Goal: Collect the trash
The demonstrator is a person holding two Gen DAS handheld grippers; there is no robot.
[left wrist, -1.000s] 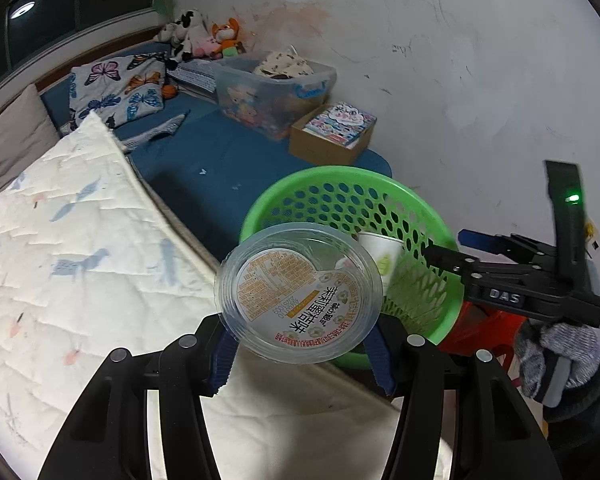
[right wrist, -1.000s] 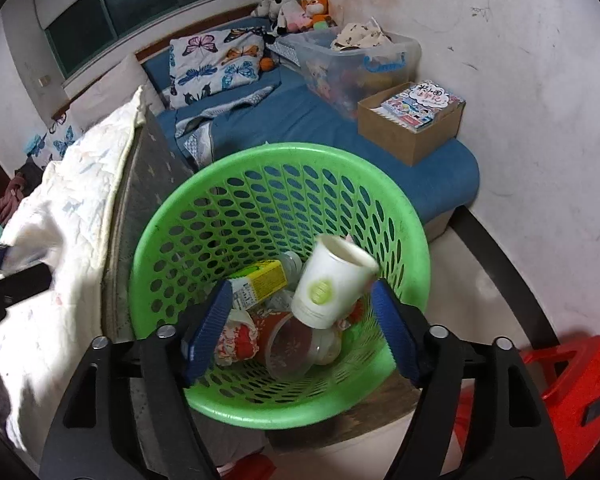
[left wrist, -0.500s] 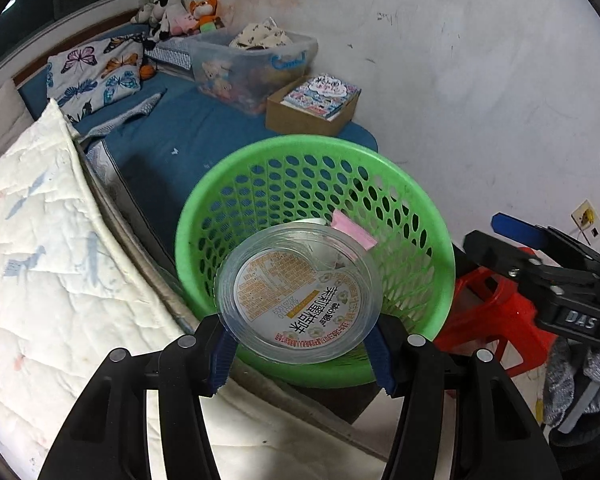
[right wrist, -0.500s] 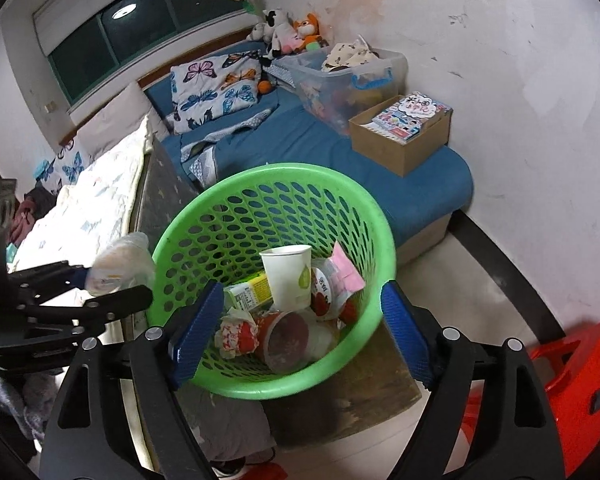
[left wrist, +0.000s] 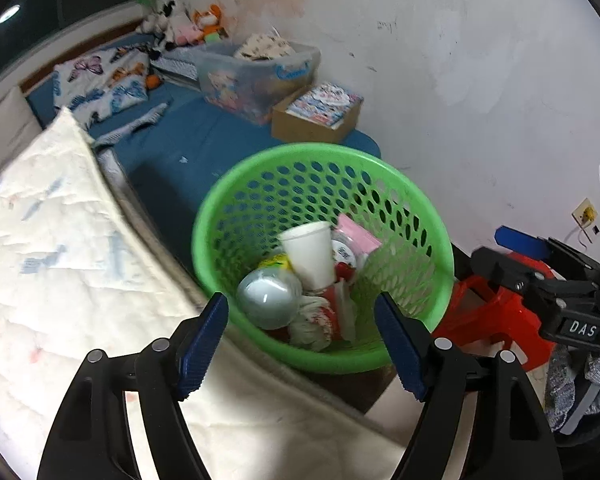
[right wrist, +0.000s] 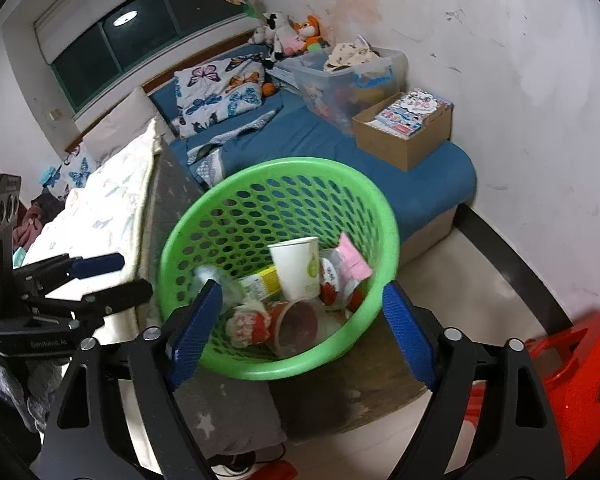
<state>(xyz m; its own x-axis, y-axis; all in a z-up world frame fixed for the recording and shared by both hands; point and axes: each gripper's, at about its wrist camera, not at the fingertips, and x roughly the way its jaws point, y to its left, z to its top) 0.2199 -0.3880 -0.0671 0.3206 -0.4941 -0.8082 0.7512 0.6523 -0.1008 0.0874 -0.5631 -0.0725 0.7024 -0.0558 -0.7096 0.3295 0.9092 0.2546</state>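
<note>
Trash [right wrist: 296,300] overlaps in basket [right wrist: 220,196]; both grippers [left wrist: 302,344] [right wrist: 300,340] opening, empty.

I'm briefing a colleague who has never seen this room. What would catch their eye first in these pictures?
First, the bright green perforated plastic basket at the foot of the blue mattress, with a white paper cup, a pink wrapper and other trash in it. Next, the blue-padded left gripper and right gripper, jaws opening with nothing between them. Then the red plastic stool on the floor at the right.
</note>
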